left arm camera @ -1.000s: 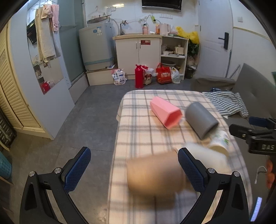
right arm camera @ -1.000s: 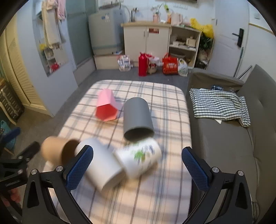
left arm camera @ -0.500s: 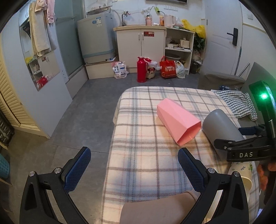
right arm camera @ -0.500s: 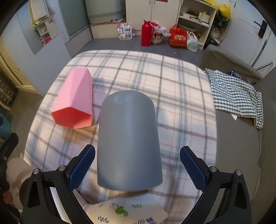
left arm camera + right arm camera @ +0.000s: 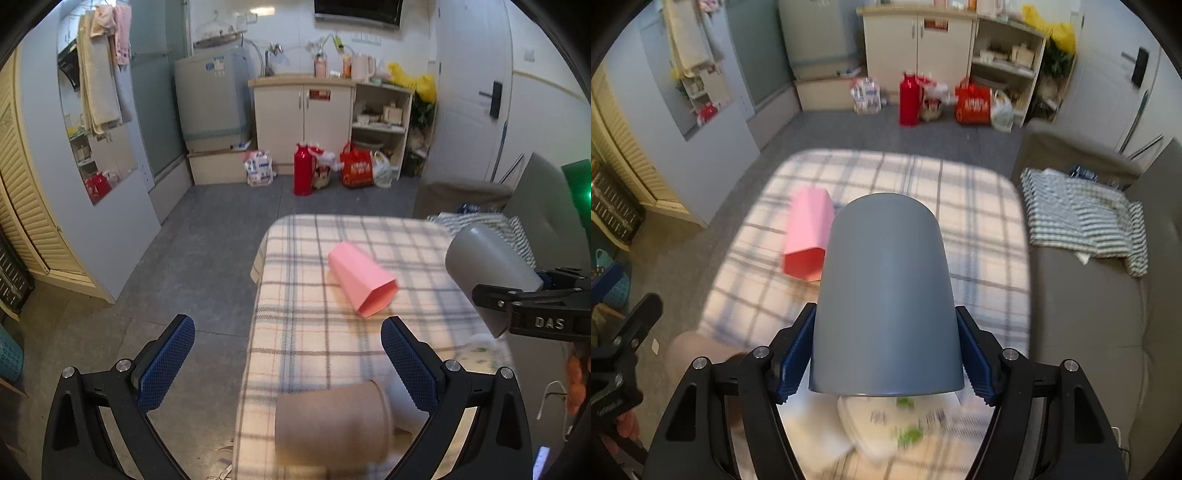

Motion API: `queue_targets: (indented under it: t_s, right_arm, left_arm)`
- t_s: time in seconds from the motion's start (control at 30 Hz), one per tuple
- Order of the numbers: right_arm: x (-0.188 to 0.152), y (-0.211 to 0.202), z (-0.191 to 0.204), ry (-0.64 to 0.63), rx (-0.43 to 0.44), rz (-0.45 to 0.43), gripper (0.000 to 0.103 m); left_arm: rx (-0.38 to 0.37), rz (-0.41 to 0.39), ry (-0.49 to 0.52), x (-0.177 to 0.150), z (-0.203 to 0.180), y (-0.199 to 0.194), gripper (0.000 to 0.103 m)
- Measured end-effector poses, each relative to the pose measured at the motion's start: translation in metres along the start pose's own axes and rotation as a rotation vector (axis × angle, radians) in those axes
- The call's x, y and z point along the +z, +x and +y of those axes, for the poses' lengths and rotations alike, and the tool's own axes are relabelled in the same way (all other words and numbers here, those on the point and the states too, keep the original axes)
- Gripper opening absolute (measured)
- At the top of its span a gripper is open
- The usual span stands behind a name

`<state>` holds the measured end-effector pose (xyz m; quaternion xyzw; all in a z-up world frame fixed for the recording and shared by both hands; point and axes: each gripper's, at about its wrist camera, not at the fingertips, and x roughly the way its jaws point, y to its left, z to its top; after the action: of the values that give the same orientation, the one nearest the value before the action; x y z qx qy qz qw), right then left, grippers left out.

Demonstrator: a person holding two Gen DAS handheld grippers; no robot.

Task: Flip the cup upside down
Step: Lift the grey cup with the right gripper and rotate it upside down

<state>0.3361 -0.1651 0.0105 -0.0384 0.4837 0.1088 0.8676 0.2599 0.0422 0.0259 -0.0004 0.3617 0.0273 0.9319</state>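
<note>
A grey cup (image 5: 886,295) is being gripped by the right tool (image 5: 886,363); the left tool (image 5: 288,363) is being held open. The smooth cup may be slipping onto the white cup (image 5: 897,421) beneath.

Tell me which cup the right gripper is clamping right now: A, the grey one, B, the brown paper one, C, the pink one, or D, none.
A: the right gripper has its blue pads pressed on both sides of the grey cup, while the pink cup lies on the checked tablecloth.

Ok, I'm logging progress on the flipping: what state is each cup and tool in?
Grey cup: clamped in right tool, lifted.
Pink cup: lying on its side.
Brown cup: on its side.
Printed cup: blurred, apparently on its side.
Left tool: open, empty.
</note>
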Motion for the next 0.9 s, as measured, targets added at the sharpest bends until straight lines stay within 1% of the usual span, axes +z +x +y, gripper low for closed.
queue_targets:
  t_s: [0.1, 0.2, 0.3, 0.37, 0.5, 0.57, 0.63, 0.7, 0.8, 0.9]
  right_arm:
    - [-0.014, -0.046, 0.009, 0.002, 0.003, -0.038, 0.072]
    - [-0.041, -0.086, 0.021, 0.002, 0.003, -0.064, 0.072]
    - [-0.077, -0.113, 0.036, 0.014, 0.005, -0.079, 0.072]
    - [-0.103, -0.119, 0.048, 0.022, 0.01, -0.072, 0.072]
    - [-0.15, -0.107, 0.066, 0.061, 0.052, -0.028, 0.072]
    - [-0.169, -0.093, 0.073, 0.072, 0.059, -0.011, 0.072]
    - [-0.187, -0.075, 0.079, 0.091, 0.046, -0.001, 0.072]
    - [-0.198, -0.059, 0.084, 0.109, 0.026, 0.023, 0.072]
    - [-0.21, -0.042, 0.091, 0.123, 0.012, 0.044, 0.072]
    - [-0.215, -0.03, 0.094, 0.097, -0.02, 0.049, 0.072]
  left_arm:
    - [-0.01, -0.022, 0.002, -0.002, 0.001, -0.035, 0.103]
    - [-0.021, -0.035, 0.002, -0.012, 0.005, -0.068, 0.103]
    - [-0.04, -0.043, 0.0, -0.03, 0.008, -0.098, 0.103]
    - [-0.041, -0.039, -0.007, -0.046, 0.012, -0.11, 0.103]
    - [-0.057, 0.007, -0.018, -0.087, 0.017, -0.118, 0.103]
    - [-0.043, 0.02, -0.013, -0.107, 0.018, -0.119, 0.103]
    - [-0.005, 0.05, -0.016, -0.128, 0.018, -0.112, 0.103]
    - [0.013, 0.084, -0.04, -0.148, 0.024, -0.105, 0.103]
    - [0.003, 0.129, -0.06, -0.164, 0.03, -0.09, 0.103]
    - [0.018, 0.146, -0.059, -0.17, 0.033, -0.082, 0.103]
